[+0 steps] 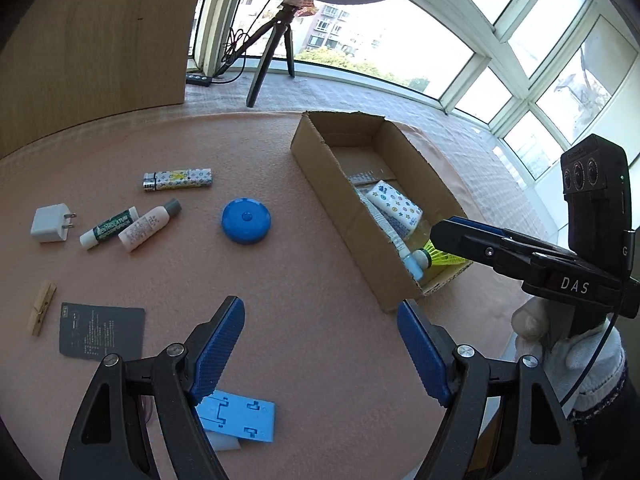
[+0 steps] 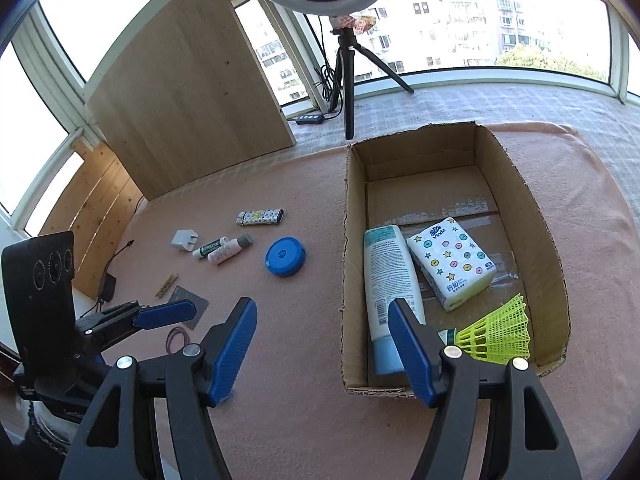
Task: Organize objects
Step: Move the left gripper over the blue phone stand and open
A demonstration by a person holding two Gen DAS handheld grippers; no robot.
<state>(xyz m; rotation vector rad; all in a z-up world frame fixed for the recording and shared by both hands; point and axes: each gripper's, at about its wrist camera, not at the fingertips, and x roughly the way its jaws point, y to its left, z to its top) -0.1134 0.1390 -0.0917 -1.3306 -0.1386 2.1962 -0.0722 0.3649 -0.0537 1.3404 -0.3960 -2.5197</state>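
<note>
Now your left gripper (image 1: 320,354) stands wide open over bare pink cloth (image 1: 320,280), holding nothing; the blue tape measure (image 1: 246,221) lies well ahead. Your right gripper (image 2: 322,344) gapes empty over the cardboard box's (image 2: 544,240) near corner, where the yellow shuttlecock (image 2: 498,330) rests. Windows (image 2: 520,12) ring the room.

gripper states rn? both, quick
Left gripper: open, nothing between its fingers, over the pink cloth.
Right gripper: open, holding nothing, at the near end of the cardboard box.
</note>
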